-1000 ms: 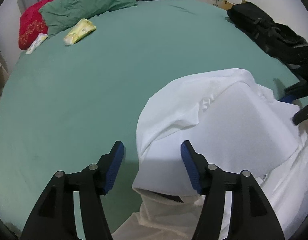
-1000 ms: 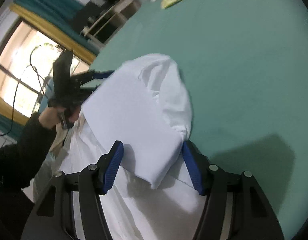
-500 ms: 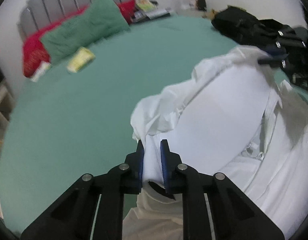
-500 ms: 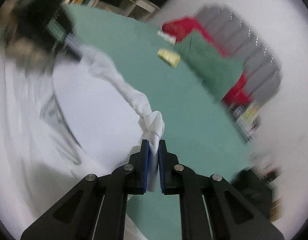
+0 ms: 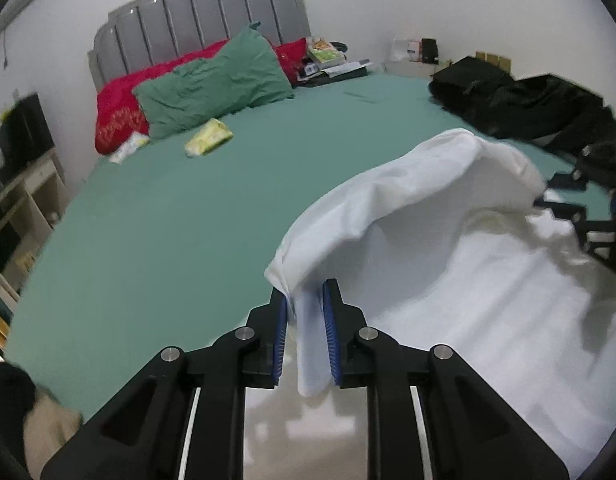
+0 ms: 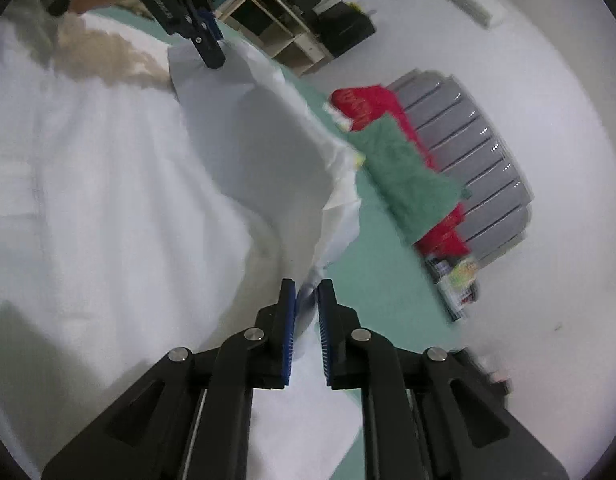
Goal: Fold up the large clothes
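Observation:
A large white garment point(image 5: 460, 264) lies on the green bed point(image 5: 179, 216), with one edge lifted off it. My left gripper point(image 5: 304, 300) is shut on one corner of that edge. My right gripper point(image 6: 306, 292) is shut on the other corner, and the white garment point(image 6: 107, 184) hangs between the two and sags in the middle. The right gripper shows at the right edge of the left wrist view point(image 5: 564, 208). The left gripper shows at the top of the right wrist view point(image 6: 211, 54).
A green pillow point(image 5: 215, 80) and a red pillow point(image 5: 119, 116) lie at the grey headboard point(image 5: 195, 24). A yellow packet point(image 5: 207, 142) lies on the sheet. Black bags point(image 5: 524, 100) sit at the bed's right edge. Shelves point(image 5: 15, 208) stand at the left.
Both grippers closed on the garment's corners, then lifted the edge up off the bed and drew it taut between them.

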The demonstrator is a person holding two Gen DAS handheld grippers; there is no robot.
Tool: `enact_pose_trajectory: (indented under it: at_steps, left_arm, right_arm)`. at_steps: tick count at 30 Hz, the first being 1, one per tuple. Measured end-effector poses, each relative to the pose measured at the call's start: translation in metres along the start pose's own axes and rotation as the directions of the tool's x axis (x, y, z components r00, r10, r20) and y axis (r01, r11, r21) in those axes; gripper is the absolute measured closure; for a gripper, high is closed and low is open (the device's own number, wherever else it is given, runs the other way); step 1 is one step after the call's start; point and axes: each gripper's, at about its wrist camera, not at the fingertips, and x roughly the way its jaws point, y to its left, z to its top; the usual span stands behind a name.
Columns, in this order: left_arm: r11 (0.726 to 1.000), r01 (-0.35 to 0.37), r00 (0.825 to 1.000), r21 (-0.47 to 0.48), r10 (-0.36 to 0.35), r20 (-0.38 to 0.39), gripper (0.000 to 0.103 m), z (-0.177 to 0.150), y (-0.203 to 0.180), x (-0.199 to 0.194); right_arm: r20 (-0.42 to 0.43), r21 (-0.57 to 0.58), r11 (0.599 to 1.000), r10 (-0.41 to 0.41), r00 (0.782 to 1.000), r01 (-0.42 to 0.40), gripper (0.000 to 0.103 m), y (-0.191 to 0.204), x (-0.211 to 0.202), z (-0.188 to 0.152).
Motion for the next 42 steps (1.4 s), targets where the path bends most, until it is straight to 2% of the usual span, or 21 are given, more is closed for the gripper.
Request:
enact_pose_trajectory:
  at_steps: [3,5,8,10,12,14,15,16,18,22,23,24,25,26,27,28,32,36,39,40,42]
  left_arm:
    - [1.0,0.03,0.999,-0.006,-0.03,-0.045,0.084,-0.016,-0.005,-0.015]
    - [0.999,0.039,0.995,-0.022,-0.041,-0.095,0.084,-0.03,-0.007,-0.023]
    - [0.996,0.061,0.986,-0.066,-0.07,-0.152,0.083,-0.051,-0.007,-0.039]
    - [0.993,0.074,0.979,-0.091,-0.089,-0.181,0.081,-0.062,-0.006,-0.051]
    - [0.989,0.087,0.975,-0.12,-0.109,-0.196,0.078,-0.072,-0.004,-0.064]
    - [0.984,0.095,0.976,-0.148,-0.121,-0.181,0.076,-0.078,-0.003,-0.078]
    - [0.981,0.093,0.978,-0.171,-0.122,-0.17,0.075,-0.08,0.0,-0.084]
    - [0.976,0.086,0.98,-0.202,-0.119,-0.159,0.073,-0.081,0.003,-0.088]
    - [0.96,0.085,0.982,-0.265,-0.126,-0.143,0.071,-0.083,0.01,-0.091]
    - [0.912,0.07,0.984,-0.405,-0.129,-0.121,0.069,-0.087,0.021,-0.088]
    - [0.901,0.075,0.984,-0.426,-0.136,-0.114,0.069,-0.088,0.022,-0.087]
    - [0.894,0.078,0.984,-0.441,-0.139,-0.11,0.069,-0.088,0.022,-0.088]
    - [0.887,0.076,0.985,-0.455,-0.138,-0.105,0.069,-0.087,0.024,-0.087]
    - [0.883,0.078,0.985,-0.463,-0.14,-0.099,0.069,-0.085,0.024,-0.086]
    - [0.881,0.082,0.985,-0.466,-0.142,-0.095,0.069,-0.083,0.025,-0.086]
    - [0.88,0.081,0.986,-0.467,-0.14,-0.092,0.069,-0.08,0.026,-0.086]
    - [0.869,0.11,0.985,-0.482,-0.161,-0.065,0.069,-0.064,0.023,-0.079]
    - [0.855,0.186,0.976,-0.485,-0.219,-0.011,0.067,-0.041,0.006,-0.059]
    - [0.857,0.191,0.964,-0.479,-0.255,-0.071,0.066,-0.034,-0.012,-0.03]
    - [0.857,0.186,0.96,-0.48,-0.263,-0.099,0.066,-0.035,-0.017,-0.02]
    - [0.867,0.176,0.948,-0.466,-0.278,-0.158,0.066,-0.04,-0.029,-0.005]
  right_arm:
    - [-0.042,0.09,0.99,0.117,0.992,-0.113,0.092,-0.006,-0.007,-0.004]
    - [-0.071,0.17,0.967,0.206,0.976,-0.192,0.092,-0.012,-0.007,-0.006]
    - [-0.103,0.246,0.938,0.276,0.956,-0.244,0.092,-0.015,-0.015,-0.017]
    - [-0.153,0.261,0.935,0.286,0.946,-0.241,0.092,-0.015,-0.027,-0.023]
    - [-0.152,0.301,0.919,0.309,0.939,-0.253,0.092,-0.021,-0.038,-0.025]
    - [-0.098,0.371,0.892,0.315,0.944,-0.259,0.083,-0.031,-0.055,-0.019]
    - [-0.053,0.41,0.868,0.329,0.943,-0.28,0.07,-0.036,-0.058,-0.011]
    - [-0.012,0.437,0.844,0.351,0.936,-0.311,0.052,-0.033,-0.059,-0.002]
    - [0.047,0.489,0.797,0.381,0.923,-0.354,0.043,-0.032,-0.042,0.02]
    - [0.113,0.575,0.703,0.439,0.892,-0.419,0.043,-0.012,0.002,0.055]
    - [0.106,0.582,0.699,0.442,0.891,-0.416,0.043,-0.008,0.014,0.06]
    - [0.094,0.592,0.695,0.443,0.891,-0.408,0.049,-0.004,0.026,0.064]
    - [0.096,0.603,0.676,0.465,0.88,-0.423,0.082,0.003,0.033,0.067]
    - [0.094,0.617,0.651,0.497,0.863,-0.442,0.099,0.007,0.038,0.068]
    - [0.08,0.624,0.635,0.527,0.846,-0.455,0.101,0.011,0.044,0.068]
    - [0.089,0.606,0.625,0.562,0.822,-0.492,0.101,0.018,0.04,0.068]
    - [0.055,0.543,0.637,0.624,0.78,-0.547,0.101,0.036,0.016,0.062]
    - [0.017,0.542,0.644,0.635,0.773,-0.541,0.1,0.046,0.003,0.05]
    - [0.031,0.582,0.591,0.671,0.741,-0.559,0.099,0.042,-0.004,0.042]
    - [0.024,0.583,0.59,0.675,0.737,-0.559,0.095,0.043,-0.008,0.041]
    - [0.006,0.58,0.604,0.668,0.745,-0.547,0.085,0.04,-0.016,0.038]
